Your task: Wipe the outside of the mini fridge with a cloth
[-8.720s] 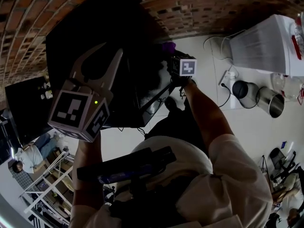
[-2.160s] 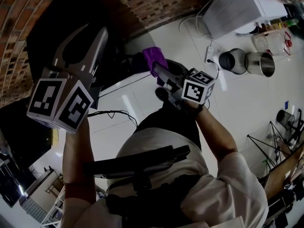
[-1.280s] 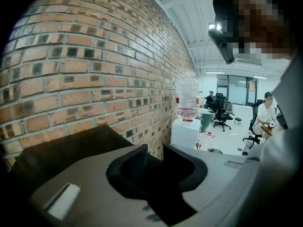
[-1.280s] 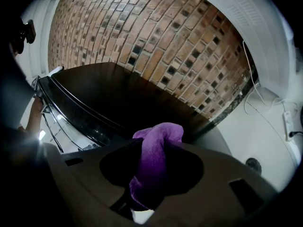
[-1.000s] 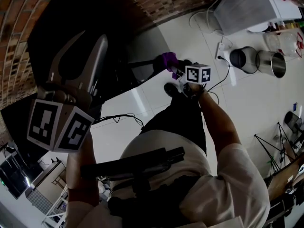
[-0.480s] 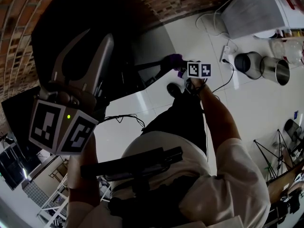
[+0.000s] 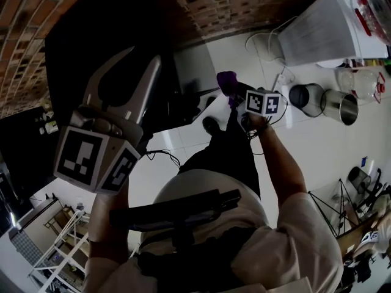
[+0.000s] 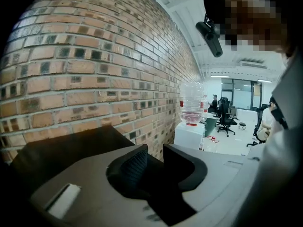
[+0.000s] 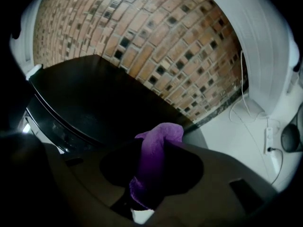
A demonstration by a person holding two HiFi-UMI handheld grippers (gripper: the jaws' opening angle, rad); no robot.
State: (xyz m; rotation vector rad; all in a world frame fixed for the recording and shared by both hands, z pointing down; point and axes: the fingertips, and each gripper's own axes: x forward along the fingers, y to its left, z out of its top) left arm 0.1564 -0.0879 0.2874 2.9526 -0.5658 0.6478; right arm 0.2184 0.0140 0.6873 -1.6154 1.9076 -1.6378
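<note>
Clothing and hand-held gear, seen from above

Pale grey left gripper (image 7: 143, 55) with two long tapering fingers, black ribbed pads (image 8: 135, 164) and a large marker cube (image 7: 98, 160) in black-and-white squares. Darker right gripper (image 7: 232, 91) with a smaller marker cube (image 7: 263, 102) of the same kind. Off-white short-sleeved shirt (image 7: 299, 237), dark trousers (image 7: 226, 157), dark shoe (image 7: 211, 125), black bar-shaped camera mount (image 7: 177, 207) on the head.

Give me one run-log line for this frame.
left gripper: fingers apart, empty | right gripper: shut on crumpled purple cloth | black box-shaped mini fridge: cloth at its corner, contact unclear
</note>
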